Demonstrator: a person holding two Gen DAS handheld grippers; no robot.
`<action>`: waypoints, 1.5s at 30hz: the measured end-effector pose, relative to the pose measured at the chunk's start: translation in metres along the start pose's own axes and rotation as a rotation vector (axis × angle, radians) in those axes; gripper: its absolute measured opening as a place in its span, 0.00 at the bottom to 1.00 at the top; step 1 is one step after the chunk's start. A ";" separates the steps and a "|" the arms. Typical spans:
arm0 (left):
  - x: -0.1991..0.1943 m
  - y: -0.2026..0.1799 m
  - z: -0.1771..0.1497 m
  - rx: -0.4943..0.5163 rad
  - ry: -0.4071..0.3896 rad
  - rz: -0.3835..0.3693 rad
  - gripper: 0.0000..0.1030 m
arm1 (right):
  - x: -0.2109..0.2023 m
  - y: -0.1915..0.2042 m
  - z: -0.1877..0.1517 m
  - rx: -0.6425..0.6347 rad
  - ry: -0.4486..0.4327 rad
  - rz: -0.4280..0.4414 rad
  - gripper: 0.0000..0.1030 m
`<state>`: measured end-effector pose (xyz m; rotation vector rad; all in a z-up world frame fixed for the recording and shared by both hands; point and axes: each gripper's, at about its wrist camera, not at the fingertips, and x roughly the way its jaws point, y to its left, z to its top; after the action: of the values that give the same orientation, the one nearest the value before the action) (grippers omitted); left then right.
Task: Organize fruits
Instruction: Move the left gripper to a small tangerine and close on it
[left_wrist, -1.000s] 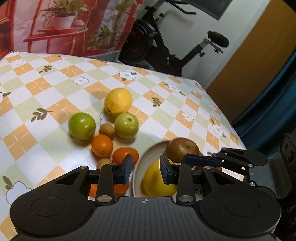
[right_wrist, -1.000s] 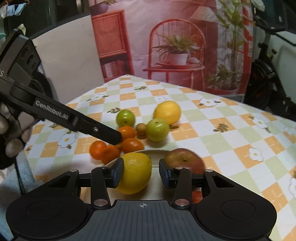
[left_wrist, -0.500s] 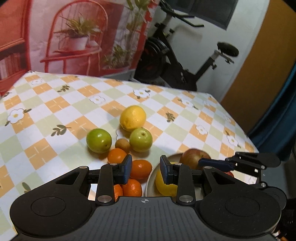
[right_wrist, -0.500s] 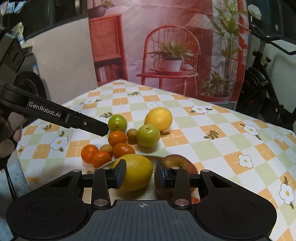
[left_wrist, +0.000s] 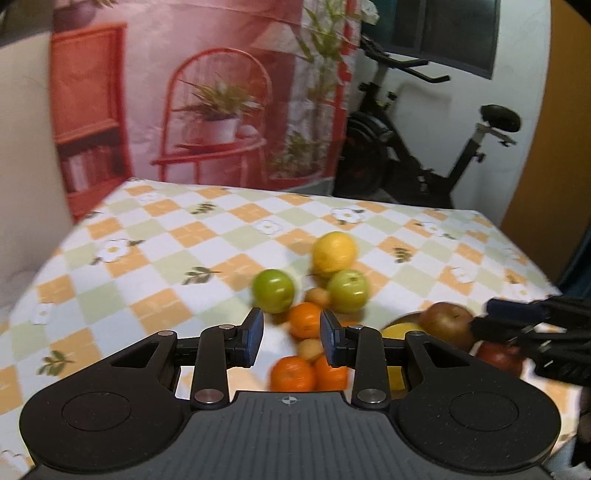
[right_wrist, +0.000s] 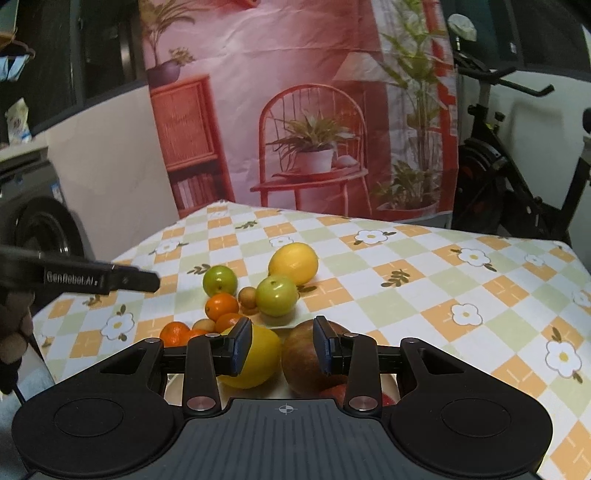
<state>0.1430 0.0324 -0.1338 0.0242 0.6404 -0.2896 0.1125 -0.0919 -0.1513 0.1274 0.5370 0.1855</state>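
Note:
On the checked tablecloth lie a yellow lemon (left_wrist: 334, 253), two green apples (left_wrist: 273, 291) (left_wrist: 347, 291), a small brown fruit (left_wrist: 319, 295) and several oranges (left_wrist: 304, 319). My left gripper (left_wrist: 291, 338) hovers open above the oranges with nothing between its fingers. To the right, a white plate (right_wrist: 275, 392) holds a yellow citrus (right_wrist: 255, 358), a red apple (right_wrist: 303, 354) and a second red apple (left_wrist: 498, 356). My right gripper (right_wrist: 282, 345) is open just above and in front of the plate's fruit, gripping nothing. Its dark tip (left_wrist: 491, 314) shows beside the apple in the left wrist view.
The table's far edge runs in front of a printed backdrop (right_wrist: 314, 110), with an exercise bike (left_wrist: 424, 162) at the back right. A washing machine (right_wrist: 37, 229) stands off the table's left side. A hand (right_wrist: 14, 332) holds the left gripper's arm (right_wrist: 92, 282).
The left gripper swung left from over the plate to over the oranges and tilted up. The right gripper drew back and lifted a little. Neither took hold of anything.

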 end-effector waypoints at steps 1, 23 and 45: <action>-0.002 0.003 -0.003 0.000 -0.011 0.018 0.34 | -0.001 -0.001 -0.001 0.009 -0.006 0.007 0.33; 0.001 0.019 -0.022 -0.007 0.051 -0.045 0.35 | 0.014 0.000 -0.004 0.038 0.012 0.034 0.33; 0.042 0.017 -0.024 0.002 0.188 -0.128 0.35 | 0.016 0.000 -0.005 0.041 0.021 0.040 0.33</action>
<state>0.1658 0.0409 -0.1794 0.0127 0.8304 -0.4149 0.1234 -0.0883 -0.1635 0.1761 0.5599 0.2147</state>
